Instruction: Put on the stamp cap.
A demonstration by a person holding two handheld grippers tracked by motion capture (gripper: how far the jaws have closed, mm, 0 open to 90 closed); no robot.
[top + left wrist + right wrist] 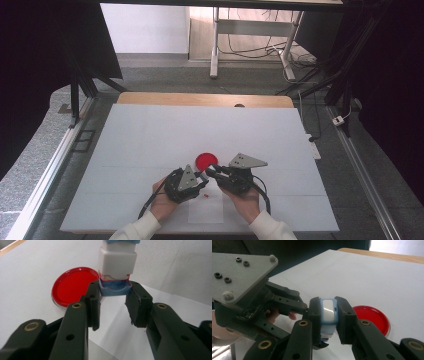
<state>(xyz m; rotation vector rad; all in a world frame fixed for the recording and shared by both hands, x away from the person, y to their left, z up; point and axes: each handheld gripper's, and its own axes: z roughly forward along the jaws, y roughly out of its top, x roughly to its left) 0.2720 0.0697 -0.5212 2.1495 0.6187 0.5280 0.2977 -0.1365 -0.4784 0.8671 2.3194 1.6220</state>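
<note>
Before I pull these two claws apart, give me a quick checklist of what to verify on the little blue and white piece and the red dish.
1. Left claw shut on the blue end of the blue and white piece: ok.
2. Right claw shut on the same piece's white part: ok.
3. Red petri dish flat on the table, beside the claws: ok.
4. White paper sheet lying under the work: ok.
5. Small red bit on the sheet, clear of the claws: ok.
6. Whether the two parts are already loosened: cannot tell.
</note>
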